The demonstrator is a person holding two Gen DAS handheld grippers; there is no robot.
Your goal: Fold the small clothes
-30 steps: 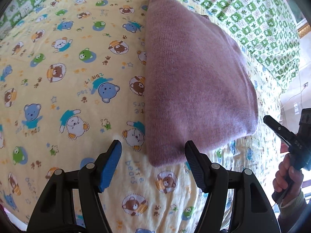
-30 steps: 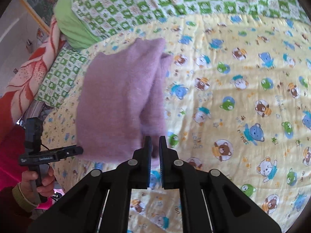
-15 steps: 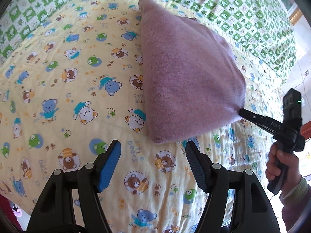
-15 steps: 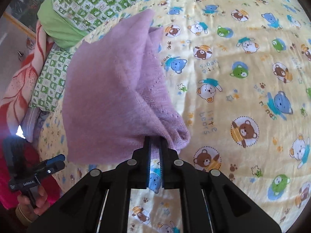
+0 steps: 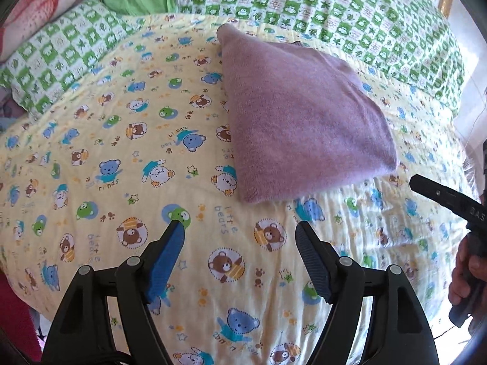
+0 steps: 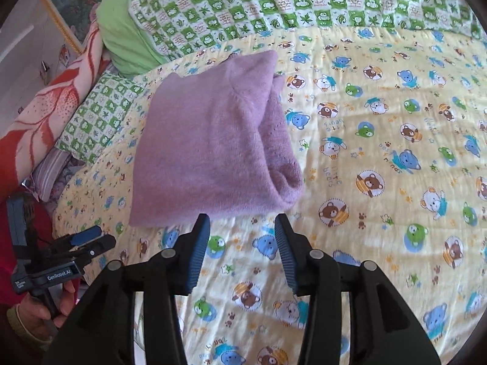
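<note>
A folded purple knit garment (image 5: 301, 118) lies flat on the yellow bear-print bedspread (image 5: 121, 158); it also shows in the right wrist view (image 6: 210, 149). My left gripper (image 5: 240, 228) is open and empty, a short way in front of the garment's near edge. It also appears at the left of the right wrist view (image 6: 91, 237). My right gripper (image 6: 242, 222) is open and empty, just off the garment's near edge. It shows at the right of the left wrist view (image 5: 426, 187).
A green checked quilt (image 6: 304, 3) and a green pillow (image 6: 121, 36) lie at the back. A red patterned blanket (image 6: 45, 97) is piled at the left. The bed's edge runs by the hands holding the grippers.
My right gripper has opened and let go of the garment's corner, and the garment has dropped flat on the bed. Both grippers have drawn back from it.
</note>
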